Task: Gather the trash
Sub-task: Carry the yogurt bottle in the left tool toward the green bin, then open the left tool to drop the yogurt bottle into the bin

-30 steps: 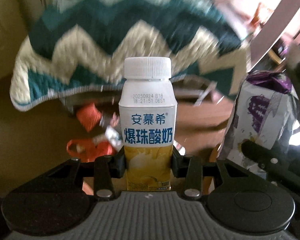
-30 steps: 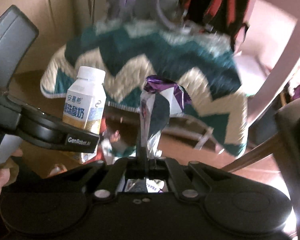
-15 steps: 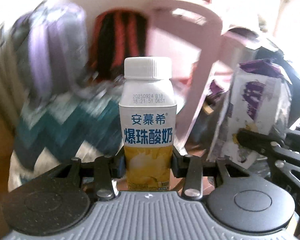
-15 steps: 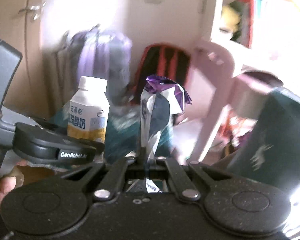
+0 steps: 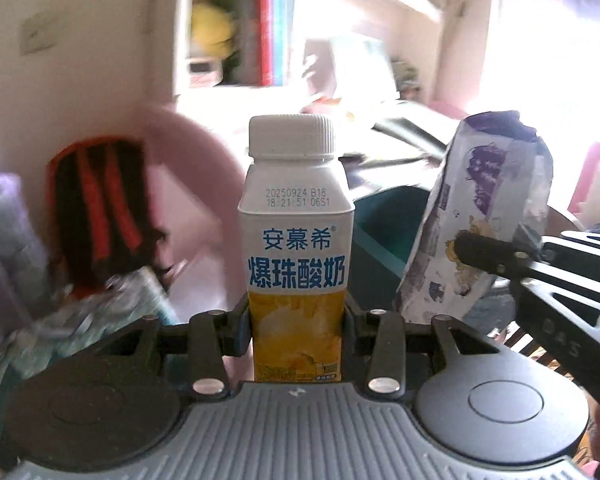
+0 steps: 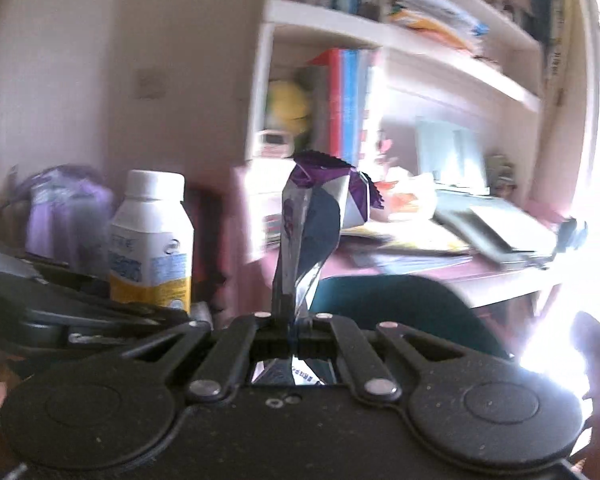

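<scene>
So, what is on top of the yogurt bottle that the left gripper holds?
A white screw cap sits closed on the yogurt bottle. The cap and opaque walls hide whatever is inside.

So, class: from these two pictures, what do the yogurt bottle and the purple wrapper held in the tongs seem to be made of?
Yogurt bottle: probably plastic, smooth and slightly glossy under a printed label, with a ridged white screw cap; the rigid, square-shouldered body suggests it.
Purple wrapper: likely thin metallised film; its silvery inside shines, it creases sharply, and its top edge is serrated.

Yogurt bottle [image 5: 298,248] label "安慕希 爆珠酸奶", date stamp "20250924 B18 18:21:51 06S1", right claw [image 5: 476,254] arm "DAS"
</scene>
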`<state>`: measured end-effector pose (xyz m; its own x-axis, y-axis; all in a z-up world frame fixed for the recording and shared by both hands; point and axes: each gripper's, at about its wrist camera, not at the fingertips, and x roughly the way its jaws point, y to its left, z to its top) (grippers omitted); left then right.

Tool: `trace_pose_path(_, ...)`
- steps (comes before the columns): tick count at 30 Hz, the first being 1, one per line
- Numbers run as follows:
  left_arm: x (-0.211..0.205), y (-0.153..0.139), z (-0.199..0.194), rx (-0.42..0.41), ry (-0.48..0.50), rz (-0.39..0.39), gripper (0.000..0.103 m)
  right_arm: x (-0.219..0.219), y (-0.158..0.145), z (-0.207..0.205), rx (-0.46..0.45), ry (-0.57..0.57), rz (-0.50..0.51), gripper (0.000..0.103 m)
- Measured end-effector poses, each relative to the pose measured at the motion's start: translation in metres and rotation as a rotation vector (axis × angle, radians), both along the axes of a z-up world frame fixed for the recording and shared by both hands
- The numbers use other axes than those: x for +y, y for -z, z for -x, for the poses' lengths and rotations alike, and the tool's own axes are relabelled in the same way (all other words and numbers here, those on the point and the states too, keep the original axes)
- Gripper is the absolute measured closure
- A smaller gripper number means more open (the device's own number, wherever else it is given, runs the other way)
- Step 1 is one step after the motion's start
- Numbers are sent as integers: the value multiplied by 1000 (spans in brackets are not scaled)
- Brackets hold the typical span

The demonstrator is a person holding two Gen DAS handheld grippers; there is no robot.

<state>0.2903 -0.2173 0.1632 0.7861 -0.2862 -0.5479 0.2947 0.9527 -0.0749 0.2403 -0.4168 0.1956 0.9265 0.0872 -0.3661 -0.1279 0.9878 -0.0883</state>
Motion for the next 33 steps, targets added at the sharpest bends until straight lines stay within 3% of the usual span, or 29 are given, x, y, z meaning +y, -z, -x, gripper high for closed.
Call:
trace_pose_path(8, -74, -27, -36, -13, 117, 19, 61, -55, 14, -38, 23, 146, 21, 103)
trace_pose_path(13, -115, -8, -69, 42, 151, -28, 61, -86, 38, -69, 107, 176, 8, 103)
trace_pose_path(21, -159, 30, -100, 117, 178, -113, 61, -94, 68, -90, 224, 131, 14, 102)
trace_pose_path(27, -171, 48, -113, 152, 200, -178, 61, -94, 76, -92, 256, 109, 32, 91)
trace_pose_path(33, -173, 52, -112, 159, 205, -163, 58, -96, 75, -87, 246, 121, 20, 80)
